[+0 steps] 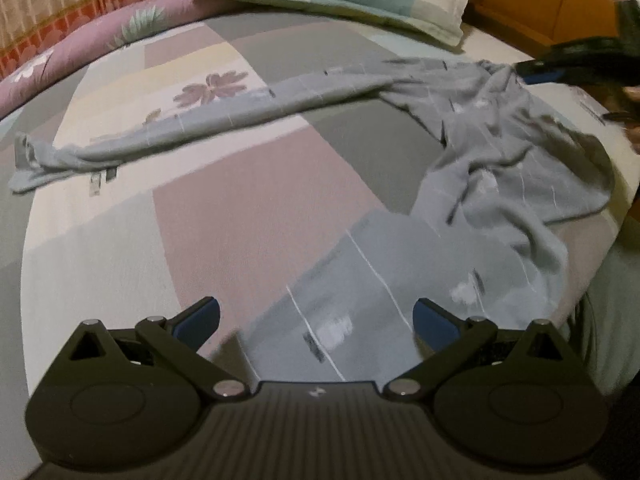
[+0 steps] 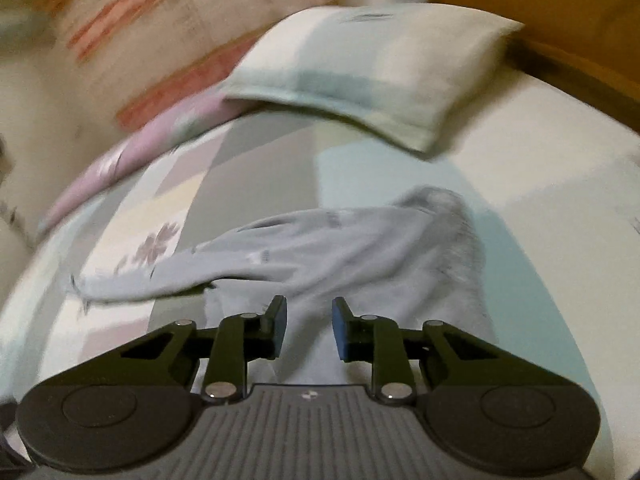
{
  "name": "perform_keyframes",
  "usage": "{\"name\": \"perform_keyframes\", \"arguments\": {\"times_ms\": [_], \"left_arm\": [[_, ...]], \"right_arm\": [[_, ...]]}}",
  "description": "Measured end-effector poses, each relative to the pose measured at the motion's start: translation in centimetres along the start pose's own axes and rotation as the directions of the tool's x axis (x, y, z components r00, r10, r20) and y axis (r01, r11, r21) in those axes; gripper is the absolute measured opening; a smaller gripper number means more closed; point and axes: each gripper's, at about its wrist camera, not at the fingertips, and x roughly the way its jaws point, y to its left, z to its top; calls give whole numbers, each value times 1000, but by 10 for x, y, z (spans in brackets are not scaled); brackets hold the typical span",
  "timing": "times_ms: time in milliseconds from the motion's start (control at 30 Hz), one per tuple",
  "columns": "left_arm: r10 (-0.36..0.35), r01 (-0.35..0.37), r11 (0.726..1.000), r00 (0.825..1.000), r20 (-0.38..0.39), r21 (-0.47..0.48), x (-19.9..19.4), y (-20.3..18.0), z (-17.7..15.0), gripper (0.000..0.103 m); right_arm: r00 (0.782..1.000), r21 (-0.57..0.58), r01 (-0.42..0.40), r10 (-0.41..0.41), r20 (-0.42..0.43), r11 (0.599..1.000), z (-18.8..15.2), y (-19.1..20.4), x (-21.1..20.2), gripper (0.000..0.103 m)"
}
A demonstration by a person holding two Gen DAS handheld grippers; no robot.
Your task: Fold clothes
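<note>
Left wrist view, grey garment (image 1: pixel 500 152) beneath spread fingers (image 1: pixel 200 316), untouched

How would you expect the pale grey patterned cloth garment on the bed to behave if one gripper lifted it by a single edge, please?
The pale grey patterned cloth garment will probably be floppy: it already lies in soft wrinkles. Its long stretched-out part would likely trail and drag across the patchwork bedsheet. It looks thin, so probably light, and may bunch rather than slide flat.
</note>
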Motion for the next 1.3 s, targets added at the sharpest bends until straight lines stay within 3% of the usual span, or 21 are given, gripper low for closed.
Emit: {"name": "perform_keyframes", "arguments": {"times_ms": [133,267,333,433,600,800,900,1067,1167,1300], "left_arm": [[5,-5,1000,1000,22,-4,5,9,17,102],[-10,9,1000,999,43,10,15,18,41,102],[-5,3,999,999,49,34,25,20,57,102],[-14,8,997,997,76,83,40,21,87,102],[-81,59,984,989,127,171,74,7,137,102],[-172,128,955,974,149,268,124,-12,189,102],[-205,164,940,973,109,298,150,-15,206,102],[-223,222,949,975,-22,225,184,-14,220,102],[-226,238,947,971,-78,218,187,-16,222,102],[-228,246,950,967,-115,191,182,-17,235,102]], "right_arm": [[999,-175,-9,1,-47,985,23,28,50,29],[995,-246,-14,-11,-98,969,42,39,92,28],[992,-269,-13,-21,-126,963,47,39,110,19],[992,-321,13,-52,-113,947,55,38,121,19],[992,-306,79,-104,-65,949,78,10,127,20],[993,-314,2,-39,-111,949,90,-8,144,20],[989,-353,-56,4,-146,934,96,-7,149,20],[985,-366,-90,28,-171,926,107,-11,138,21],[973,-374,-103,15,-230,922,106,-10,137,21],[959,-278,-96,14,-283,956,109,-16,148,21]]}}
